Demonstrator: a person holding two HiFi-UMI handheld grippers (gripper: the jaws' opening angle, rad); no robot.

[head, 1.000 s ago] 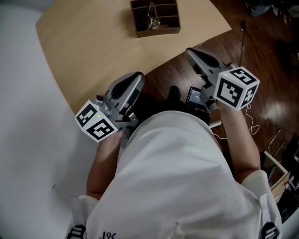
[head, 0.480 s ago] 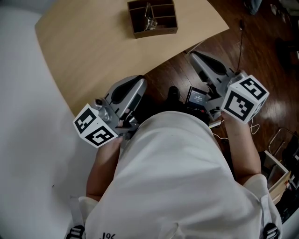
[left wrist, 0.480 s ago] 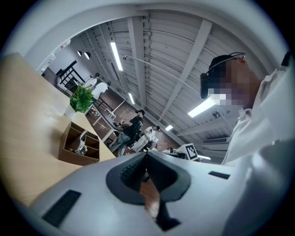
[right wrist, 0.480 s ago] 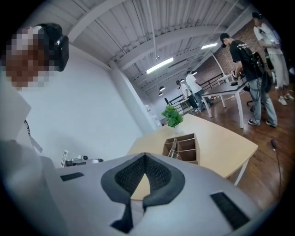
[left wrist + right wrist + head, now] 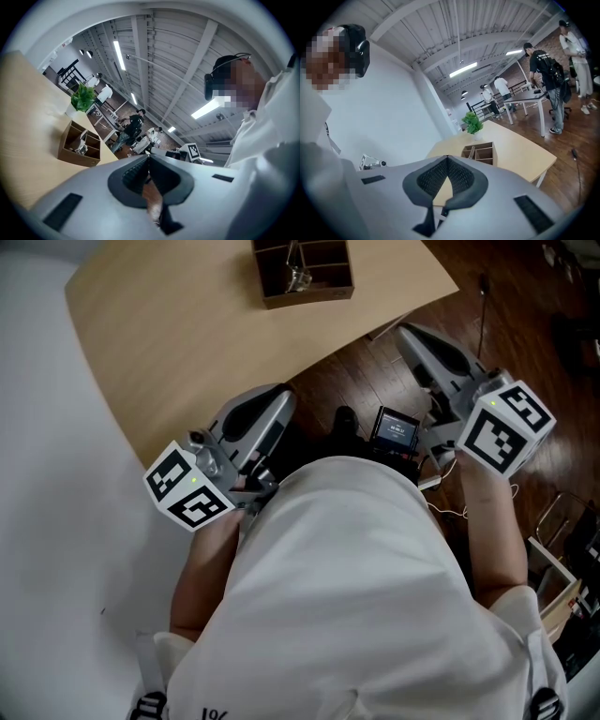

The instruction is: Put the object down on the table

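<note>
Both grippers are held close to the person's body, off the near edge of the pale wooden table (image 5: 187,324). My left gripper (image 5: 283,394) hangs by the table's edge; its jaws meet tip to tip with nothing between them (image 5: 149,157). My right gripper (image 5: 406,332) is over the dark wood floor to the right of the table, also shut and empty (image 5: 447,158). A brown wooden compartment box (image 5: 302,273) stands at the table's far side with a small metal item (image 5: 298,277) in one compartment. No object is in either gripper.
A small device with a lit screen (image 5: 396,427) lies on the floor between the grippers. A potted green plant (image 5: 472,123) stands behind the box (image 5: 480,152). Other people, tables and chairs fill the room beyond. A wire rack (image 5: 562,540) is at the right.
My right gripper has drifted to the right and a little back towards the body. The left gripper has barely moved. Both stayed shut and empty.
</note>
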